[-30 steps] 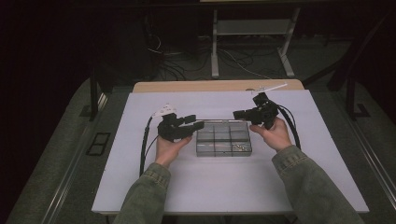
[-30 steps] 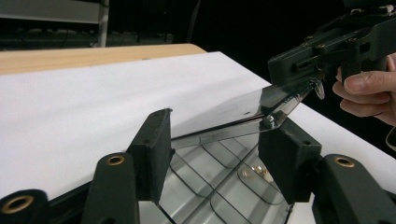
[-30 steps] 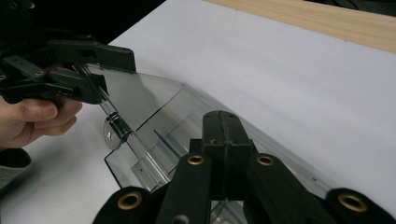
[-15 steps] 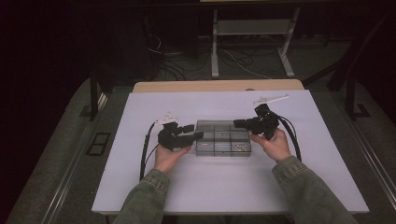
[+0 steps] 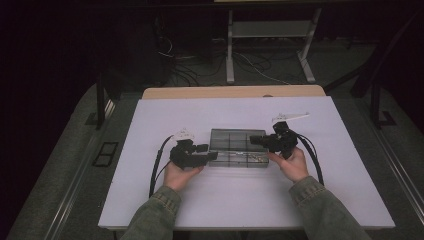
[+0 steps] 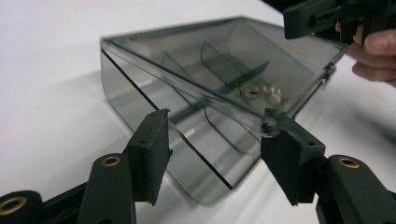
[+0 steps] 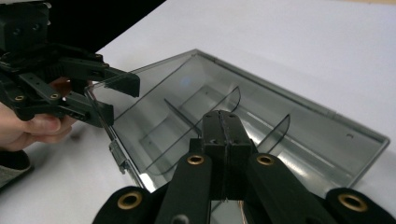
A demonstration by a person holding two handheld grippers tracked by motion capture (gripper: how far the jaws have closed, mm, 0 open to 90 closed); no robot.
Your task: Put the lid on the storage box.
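The plastic box [image 5: 237, 147] lies lengthwise between the grippers, left gripper [image 6: 212, 142] wide at its end, right gripper [image 7: 226, 140] closed above it.

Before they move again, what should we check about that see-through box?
1. Lid lifted: ok. The left gripper view shows a gap between it and the box.
2. Left gripper ready: ok. Its jaws are open, one on each side of the lid's edge.
3. Right gripper holding the lid: cannot tell. Its jaws are shut over the box, but what they pinch is hidden.
4. Box resting on the table: ok. Its bottom sits flat.
5. Small shiny parts safe: ok. They lie together inside one compartment.
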